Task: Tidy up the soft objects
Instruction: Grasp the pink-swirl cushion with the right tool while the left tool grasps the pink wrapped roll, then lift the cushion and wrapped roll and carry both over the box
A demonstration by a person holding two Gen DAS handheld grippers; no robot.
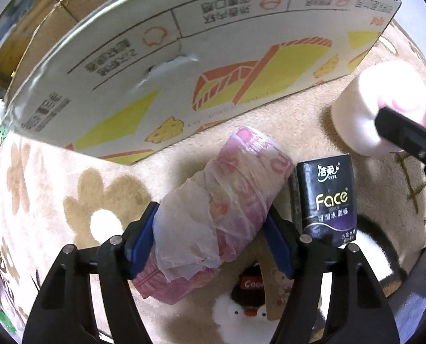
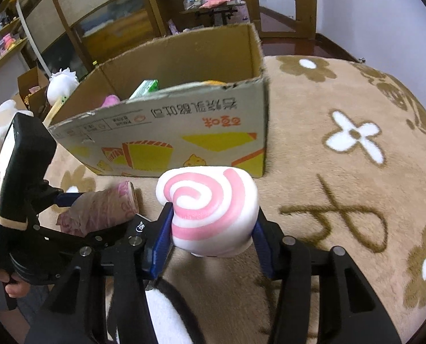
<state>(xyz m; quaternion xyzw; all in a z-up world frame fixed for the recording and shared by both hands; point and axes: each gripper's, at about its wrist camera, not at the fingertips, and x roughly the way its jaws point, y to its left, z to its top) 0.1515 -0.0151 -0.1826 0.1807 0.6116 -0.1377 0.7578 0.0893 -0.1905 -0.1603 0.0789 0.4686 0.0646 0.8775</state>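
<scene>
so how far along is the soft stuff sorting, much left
Partly done: the cardboard box already holds a few items, a pink and a green one peeking over its rim. In hand: the left gripper is shut on the pink tissue roll, and the right gripper on the swirl squishy; neither is in the box yet. Left: the black tissue pack on the blanket.

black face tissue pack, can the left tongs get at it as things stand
Probably not yet. The left tongs are shut on the pink wrapped roll, so they are full. The black tissue pack stands just beside their right finger, with nothing on top of it.
</scene>
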